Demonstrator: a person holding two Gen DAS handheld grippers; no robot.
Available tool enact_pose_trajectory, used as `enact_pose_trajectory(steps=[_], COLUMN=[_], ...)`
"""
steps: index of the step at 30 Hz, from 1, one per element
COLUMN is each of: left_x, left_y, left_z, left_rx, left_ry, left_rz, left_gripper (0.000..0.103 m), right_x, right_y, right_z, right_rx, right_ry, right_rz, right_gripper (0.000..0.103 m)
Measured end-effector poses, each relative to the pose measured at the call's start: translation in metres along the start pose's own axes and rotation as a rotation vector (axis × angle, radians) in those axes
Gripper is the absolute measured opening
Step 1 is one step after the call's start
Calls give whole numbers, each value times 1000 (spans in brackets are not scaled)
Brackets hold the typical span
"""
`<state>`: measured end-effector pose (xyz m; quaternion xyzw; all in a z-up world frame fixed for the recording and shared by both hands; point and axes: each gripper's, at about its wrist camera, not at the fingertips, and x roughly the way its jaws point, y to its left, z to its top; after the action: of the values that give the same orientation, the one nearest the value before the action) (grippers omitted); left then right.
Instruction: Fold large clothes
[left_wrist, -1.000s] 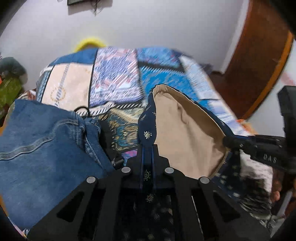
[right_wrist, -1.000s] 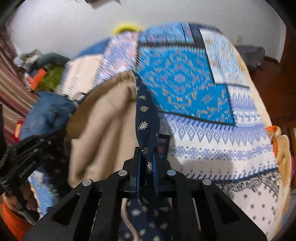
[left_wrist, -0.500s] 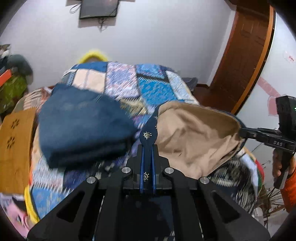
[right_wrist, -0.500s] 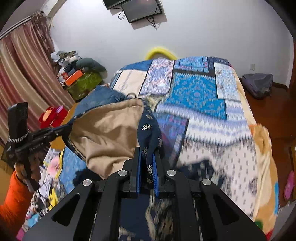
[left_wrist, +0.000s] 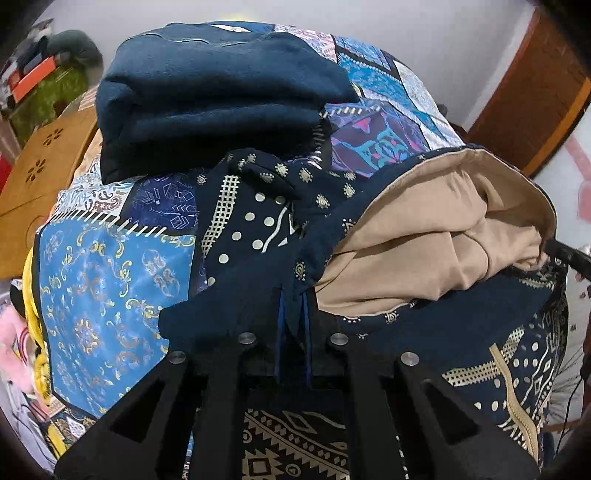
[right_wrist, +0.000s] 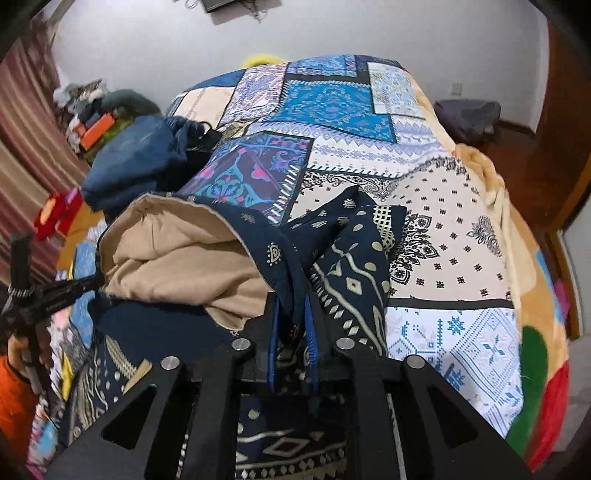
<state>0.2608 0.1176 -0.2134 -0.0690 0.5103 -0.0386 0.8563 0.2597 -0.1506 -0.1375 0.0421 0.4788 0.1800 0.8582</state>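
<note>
A navy patterned garment with a beige lining lies bunched on the patchwork bed cover, its upper half turned over so the lining shows. My left gripper pinches a navy hem fold; its jaws are just starting to open. In the right wrist view the garment runs between the fingers of my right gripper. Those jaws are opening and the hem sits loose between the blue pads. The other gripper shows at each view's edge, at the right and at the left.
A folded stack of dark blue clothes sits on the bed just beyond the garment, also visible as the blue stack. A brown wooden cabinet stands left of the bed. A wooden door is at right. An orange sleeve holds the left gripper.
Both grippers carried the garment back across the bed and lowered it; it now rests in front of the blue stack. The right pads stand slightly wider apart than before.
</note>
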Motion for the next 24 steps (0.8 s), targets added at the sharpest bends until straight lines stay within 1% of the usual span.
enact_pose_trajectory(steps=[1, 2, 4, 6, 8, 10, 11, 14, 17, 21, 24], left_x=[-2, -3, -11, -19, -25, -29, -28, -24, -12, 8, 22], left_y=[0, 0, -3, -9, -15, -21, -23, -30, -37, -46, -51], left_z=[2, 4, 8, 13, 18, 26, 31, 44, 54, 62, 64], left_rx=[-4, -4, 12, 39, 62, 81, 85, 97, 111, 124, 140], left_ry=[1, -1, -21, -57, -88, -101, -103, -106, -94, -51, -31], left_rz=[-1, -3, 2, 26, 35, 24, 15, -12, -22, -46, -43], left_gripper=[9, 9, 15, 36, 44, 45, 45, 45, 45, 45, 45], right_x=[-3, -6, -11, -19, -22, -21, -19, -10, 3, 22, 37], right_y=[4, 8, 13, 18, 22, 22, 23, 27, 32, 32, 31], right_z=[1, 1, 1, 6, 11, 18, 23, 34, 41, 47, 49], right_rx=[-18, -34, -60, -77, -86, -79, -69, -68, -88, -92, -84], right_ry=[2, 2, -11, -47, -67, -64, -58, -43, -26, 13, 50], right_rz=[-8, -13, -21, -34, -30, -12, 12, 40, 26, 35, 47], right_gripper=[23, 27, 46, 53, 53, 53, 53, 53, 53, 53, 53])
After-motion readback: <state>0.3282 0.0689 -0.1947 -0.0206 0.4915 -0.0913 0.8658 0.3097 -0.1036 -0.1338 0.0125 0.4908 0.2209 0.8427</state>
